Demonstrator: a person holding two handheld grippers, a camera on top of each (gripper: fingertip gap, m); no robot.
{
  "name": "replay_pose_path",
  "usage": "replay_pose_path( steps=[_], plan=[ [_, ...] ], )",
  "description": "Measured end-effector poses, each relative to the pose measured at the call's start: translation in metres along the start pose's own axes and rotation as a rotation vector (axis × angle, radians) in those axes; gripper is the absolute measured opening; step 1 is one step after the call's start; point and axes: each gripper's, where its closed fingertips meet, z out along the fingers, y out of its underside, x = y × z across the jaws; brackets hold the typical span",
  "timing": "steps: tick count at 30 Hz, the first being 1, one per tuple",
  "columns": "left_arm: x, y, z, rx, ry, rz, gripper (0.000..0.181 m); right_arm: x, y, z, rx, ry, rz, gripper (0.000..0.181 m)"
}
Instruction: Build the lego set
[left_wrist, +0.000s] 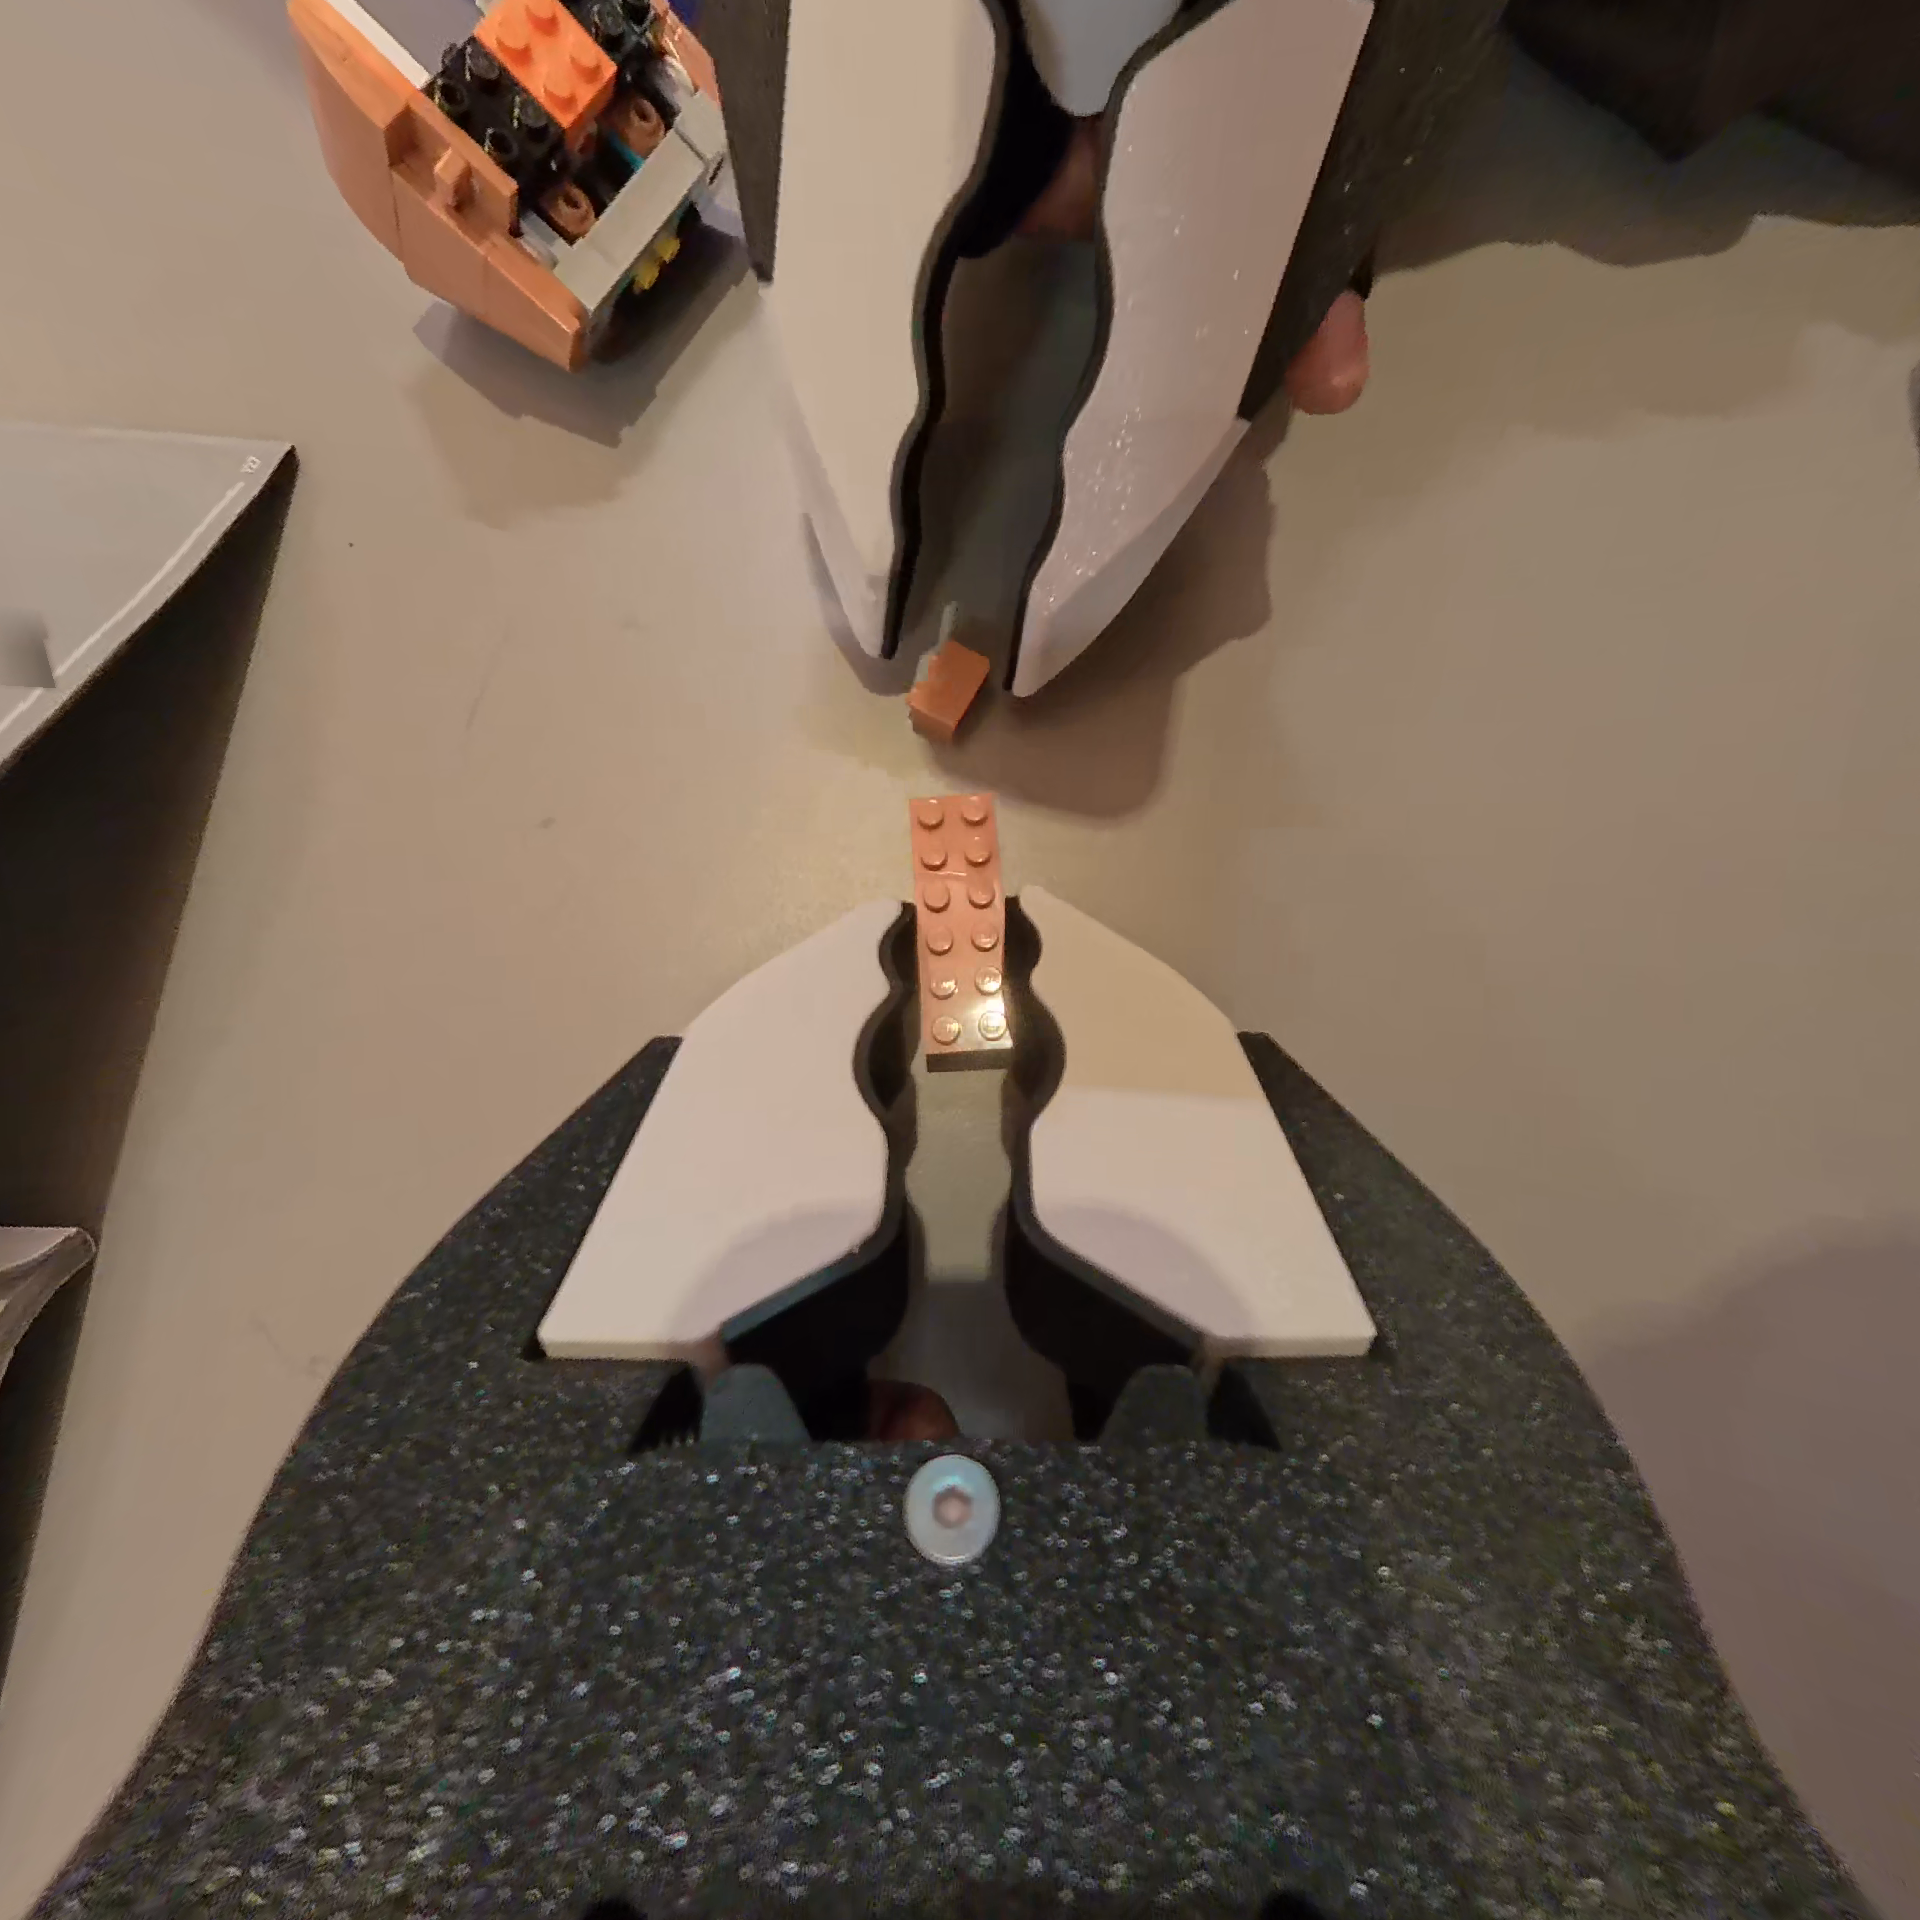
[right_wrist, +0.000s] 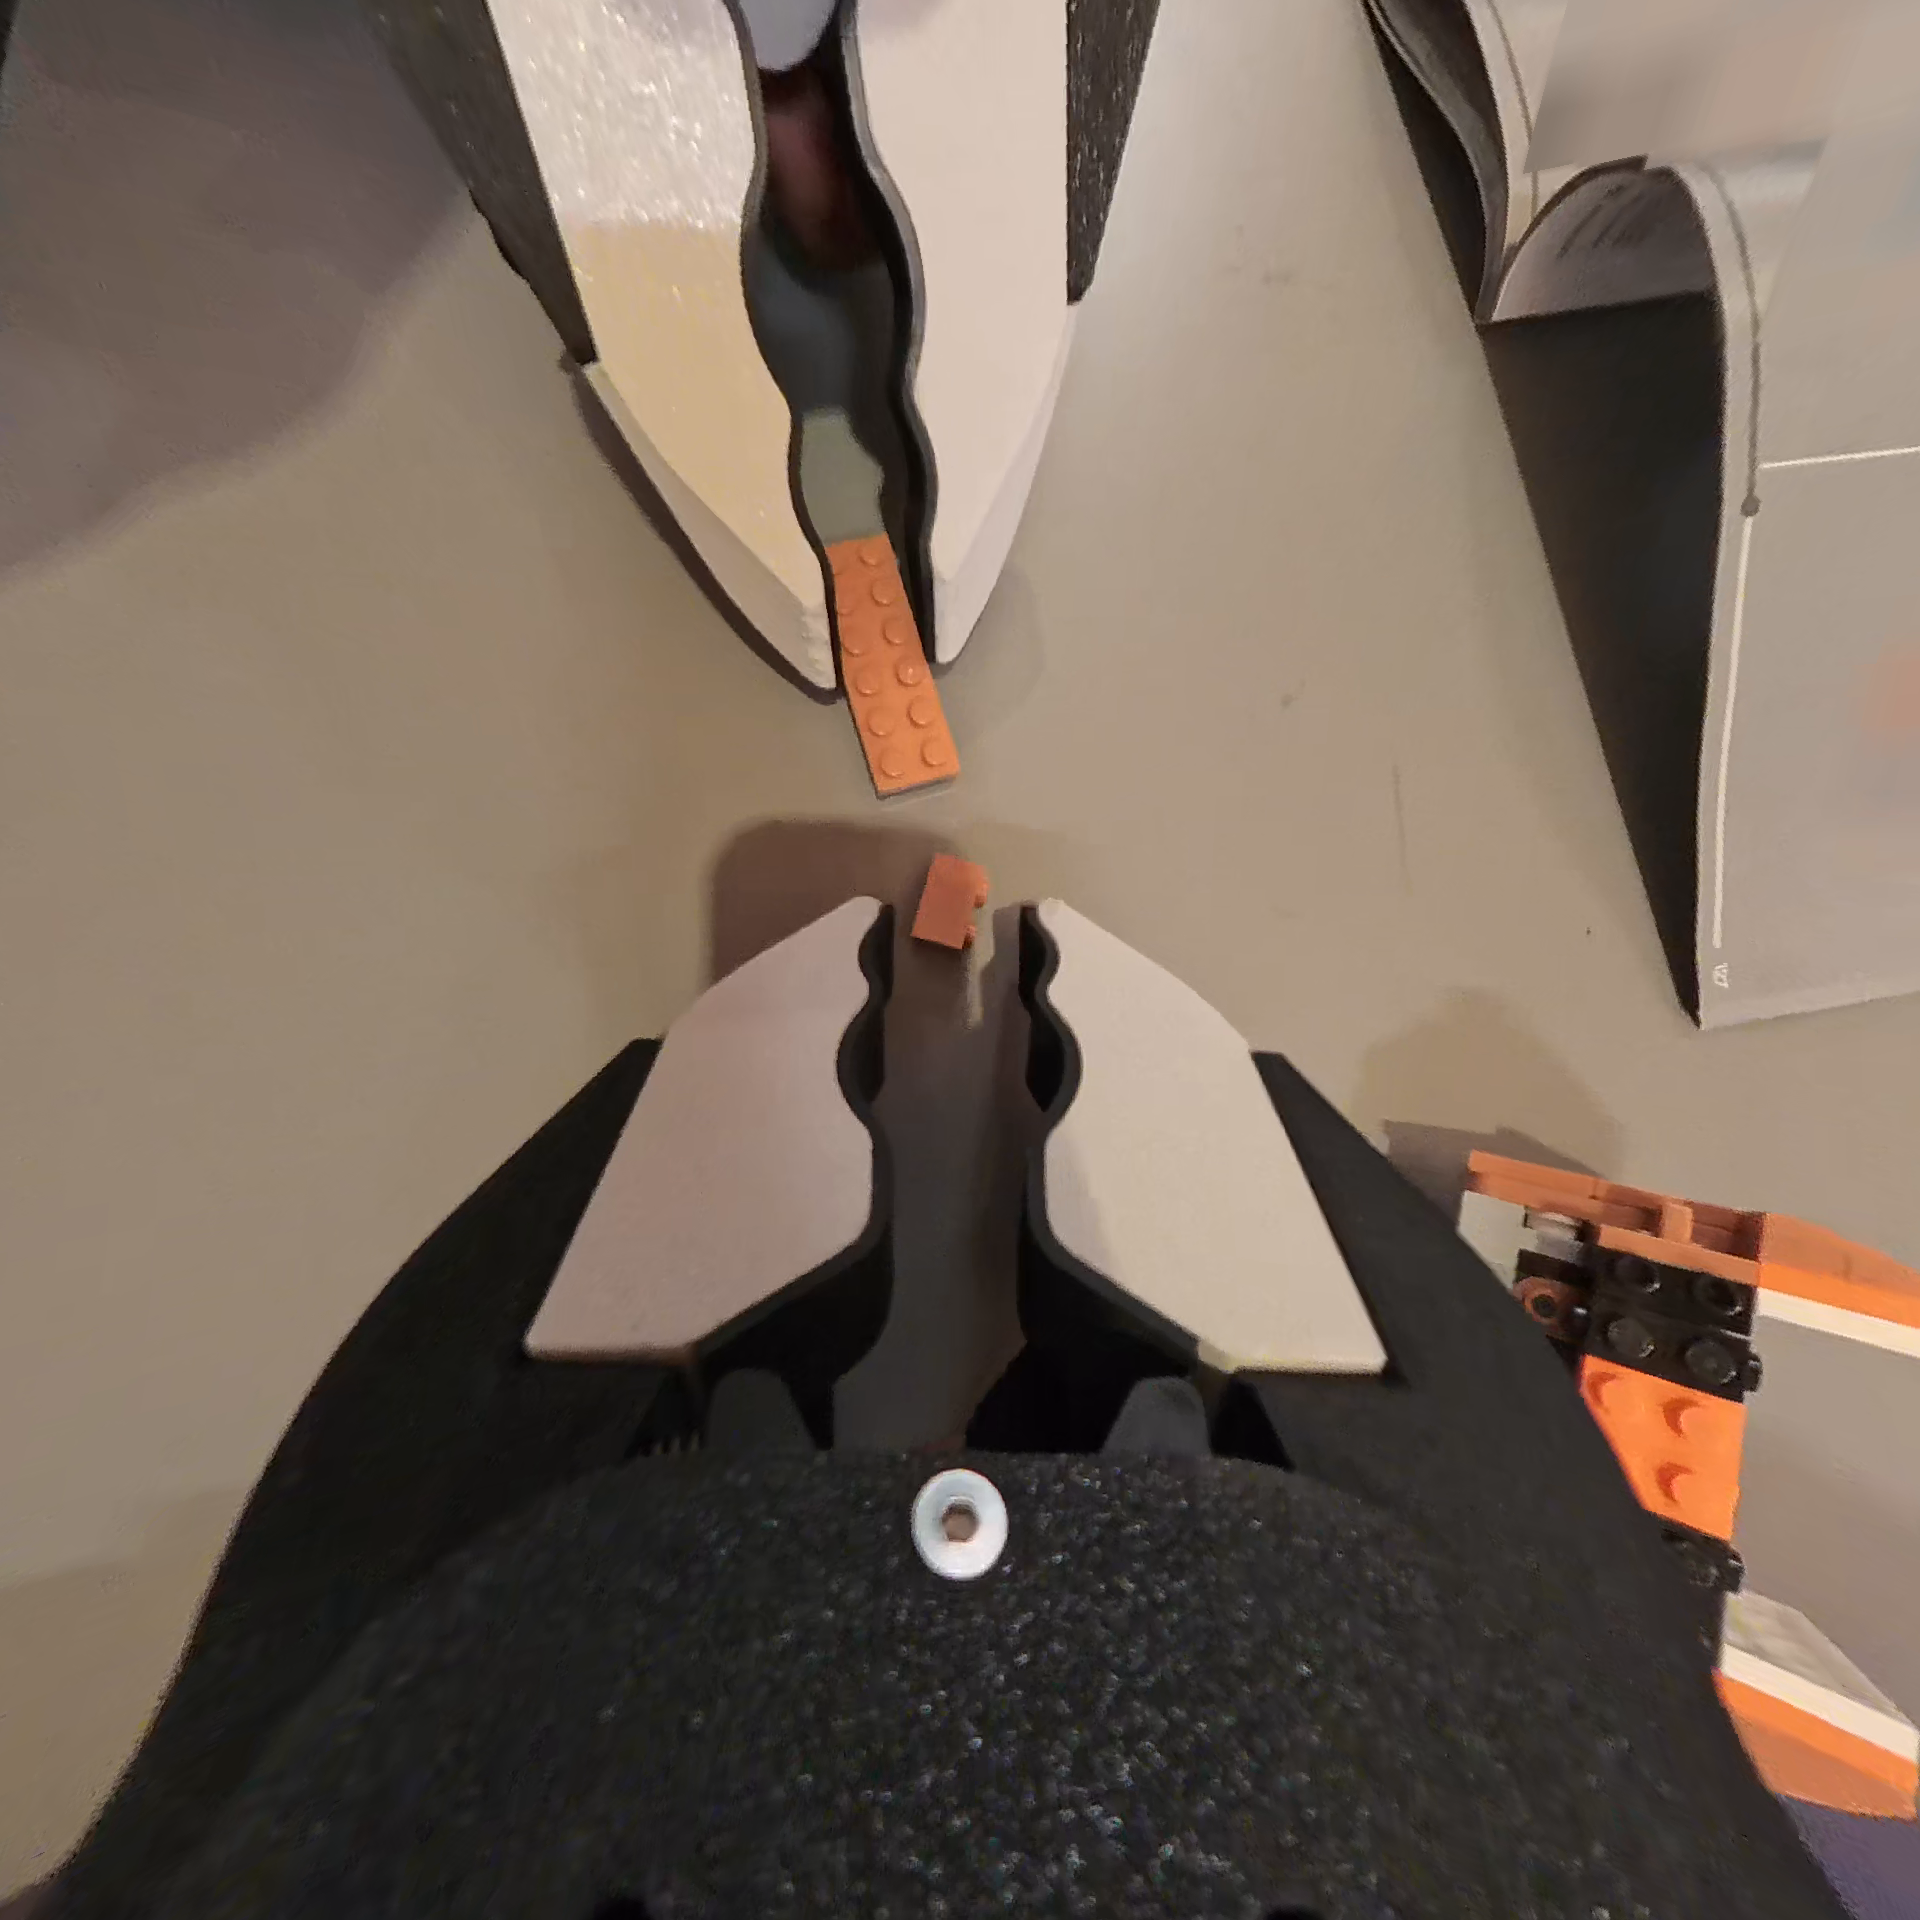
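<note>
No container shows in either view; the nearest to one is a grey open instruction booklet (right_wrist: 1704, 582) at the upper right of the right wrist view, lying on the beige tabletop (left_wrist: 1558, 831). The left gripper (left_wrist: 961, 914) is closed on a long flat orange studded plate, 2 studs wide and 6 long (left_wrist: 958, 925); the plate's long axis runs along the fingers, studs up, and its far half sticks out past the tips toward the upper centre of the left wrist view. Facing it, the right gripper (right_wrist: 956, 914) stands a little open, and a small orange brick (right_wrist: 948, 902) sits tilted between its tips, though whether they touch it I cannot tell. Brick and plate are near but apart. A partly built orange, black and white model (left_wrist: 499, 177) rests at the upper left of the left wrist view.
</note>
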Motion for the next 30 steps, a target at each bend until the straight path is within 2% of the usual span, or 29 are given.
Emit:
replay_pose_path(
  steps=[3, 11, 20, 26, 30],
  plan=[
    [0.0, 0.001, 0.0, -0.005, -0.005, 0.016, 0.016, -0.003, 0.001, 0.003, -0.013, -0.002, -0.02, 0.013],
    [0.004, 0.0, 0.0, 0.002, 0.014, 0.046, 0.016, 0.002, -0.009, 0.0, 0.054, 0.051, -0.098, 0.012],
    [0.013, -0.024, -0.021, 0.228, 0.247, -0.164, 0.016, -0.004, -0.049, -0.026, 0.39, 0.058, -0.176, 0.012],
    [0.018, -0.036, -0.036, 0.342, 0.404, -0.287, 0.016, -0.008, -0.057, -0.034, 0.467, 0.062, -0.215, 0.012],
    [0.007, -0.02, -0.024, 0.231, 0.27, -0.227, 0.016, -0.005, -0.054, -0.03, 0.427, 0.117, -0.259, 0.012]
  ],
)
